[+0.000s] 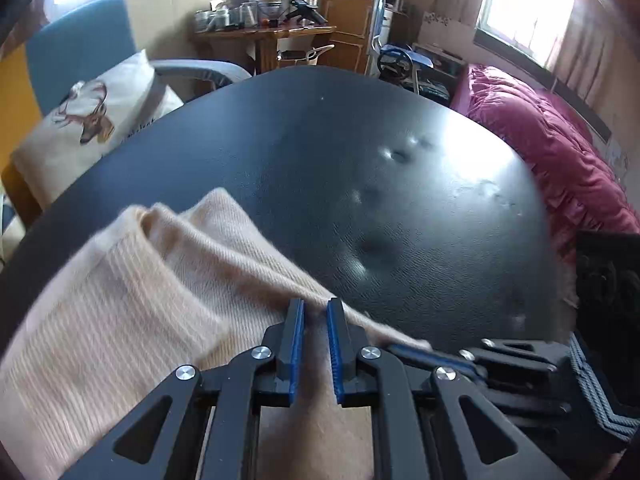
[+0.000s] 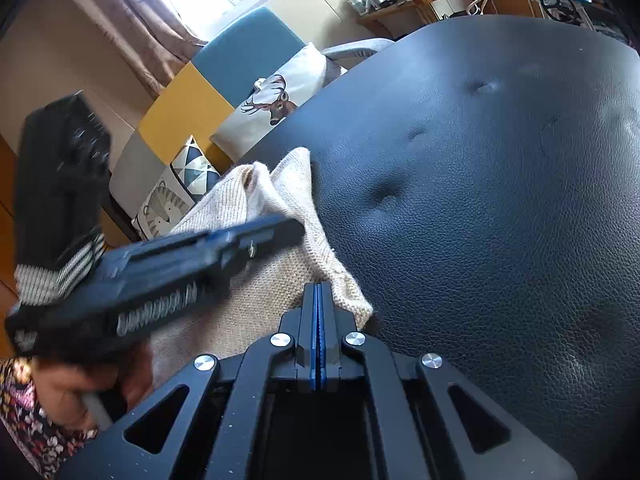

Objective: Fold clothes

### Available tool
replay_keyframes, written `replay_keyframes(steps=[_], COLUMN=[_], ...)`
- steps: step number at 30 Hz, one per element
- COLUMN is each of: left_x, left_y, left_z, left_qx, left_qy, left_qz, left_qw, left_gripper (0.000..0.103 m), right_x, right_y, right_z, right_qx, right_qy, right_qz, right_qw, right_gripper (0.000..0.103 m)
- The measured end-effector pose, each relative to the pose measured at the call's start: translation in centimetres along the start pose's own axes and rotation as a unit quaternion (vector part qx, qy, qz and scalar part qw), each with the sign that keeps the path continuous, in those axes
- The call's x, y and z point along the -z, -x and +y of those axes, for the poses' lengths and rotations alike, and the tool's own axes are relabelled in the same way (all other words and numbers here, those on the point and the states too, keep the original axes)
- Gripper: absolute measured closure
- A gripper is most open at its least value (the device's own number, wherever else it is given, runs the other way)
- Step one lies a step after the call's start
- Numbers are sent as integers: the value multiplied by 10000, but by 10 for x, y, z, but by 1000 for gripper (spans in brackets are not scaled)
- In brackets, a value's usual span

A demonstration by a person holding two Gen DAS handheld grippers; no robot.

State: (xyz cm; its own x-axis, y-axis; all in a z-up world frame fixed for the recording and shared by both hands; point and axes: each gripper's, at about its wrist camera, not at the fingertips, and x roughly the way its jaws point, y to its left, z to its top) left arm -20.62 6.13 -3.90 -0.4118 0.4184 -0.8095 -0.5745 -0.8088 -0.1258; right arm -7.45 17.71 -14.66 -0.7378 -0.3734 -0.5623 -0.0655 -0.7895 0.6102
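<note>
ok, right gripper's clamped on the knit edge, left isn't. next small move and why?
Probably close the left gripper: its blue-padded fingers stand parted over the cream ribbed knit garment, while the right gripper is shut on the hem over the black leather surface. Both need a hold before folding.

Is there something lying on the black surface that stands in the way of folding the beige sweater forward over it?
Nothing visible does. Ahead of the beige sweater the black padded surface shows only its dimples. The left tongs are slightly open at the sweater's edge, and the right tongs are closed beside its corner.
</note>
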Motion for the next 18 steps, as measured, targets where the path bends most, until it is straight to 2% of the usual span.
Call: replay_keyframes(steps=[2,6,10,16,18], left_x=[-7,-25,-42,-61,-65], left_y=[-9,-19,-36,-47,-29], left_z=[0,29,43,45,48], left_qx=[-91,-409,-396,-488,-248], left_qy=[-79,162,287,425,621], left_qz=[99,244,400,398,40], left_qw=[9999,9987,9980,9971,9978], left_gripper=[88,89,89,89,89], right_x=[-1,-2,0,1,2], right_y=[-1,-3,-1,0,1], right_z=[-1,1,-1,0,0], right_qx=[-64,-56,-73,-70,-82], right_qy=[-46,-17,-16,-6,-15], right_qz=[-21,-43,-61,-70,-72], right_qw=[10000,10000,10000,10000,9999], right_gripper=[103,103,103,103,103])
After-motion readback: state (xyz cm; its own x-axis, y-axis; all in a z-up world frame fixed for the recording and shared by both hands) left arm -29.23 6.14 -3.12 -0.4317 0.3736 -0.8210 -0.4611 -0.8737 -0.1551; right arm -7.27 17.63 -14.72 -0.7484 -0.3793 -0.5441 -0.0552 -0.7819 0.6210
